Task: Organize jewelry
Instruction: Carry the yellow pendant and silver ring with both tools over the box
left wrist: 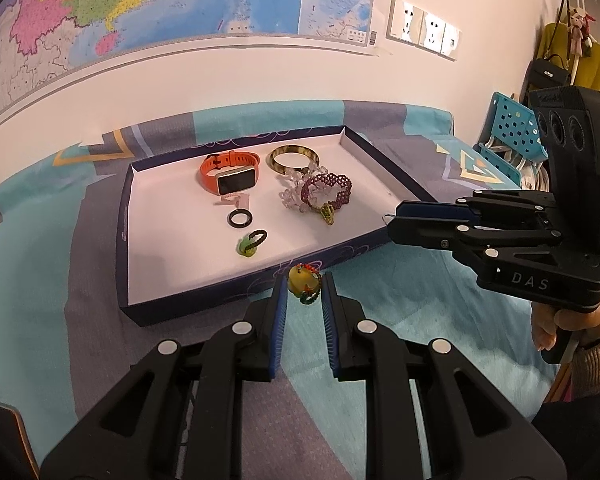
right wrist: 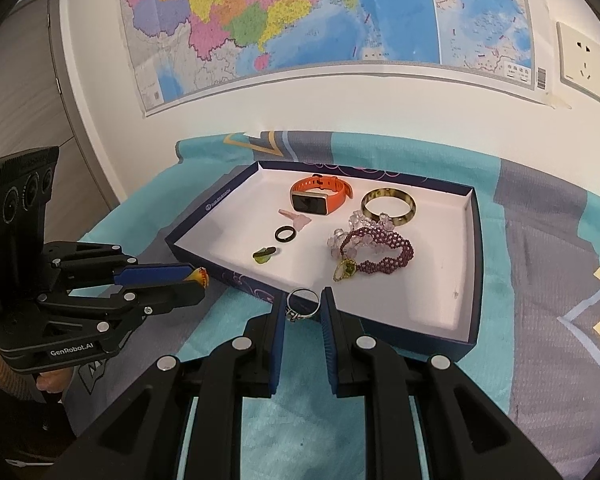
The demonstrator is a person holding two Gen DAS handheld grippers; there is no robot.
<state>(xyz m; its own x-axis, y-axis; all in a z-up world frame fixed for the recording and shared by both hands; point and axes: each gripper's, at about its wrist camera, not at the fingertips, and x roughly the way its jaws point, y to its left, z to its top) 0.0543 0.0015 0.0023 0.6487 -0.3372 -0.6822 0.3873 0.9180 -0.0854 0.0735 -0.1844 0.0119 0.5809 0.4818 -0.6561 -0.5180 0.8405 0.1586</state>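
Left wrist view: left gripper (left wrist: 304, 286) clamps a yellow bead charm (left wrist: 303, 283), right gripper (right wrist: 303, 306) a silver ring (right wrist: 302, 304); each should clear the tray (right wrist: 474, 264) near wall before release.

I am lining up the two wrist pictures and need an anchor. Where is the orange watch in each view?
Left wrist view: the orange watch lies at the far left of the tray, left of the amber bangle.
Right wrist view: the orange watch lies near the tray's far wall, up and left of the bangle.
Shared landmark: the black ring just in front of the watch.
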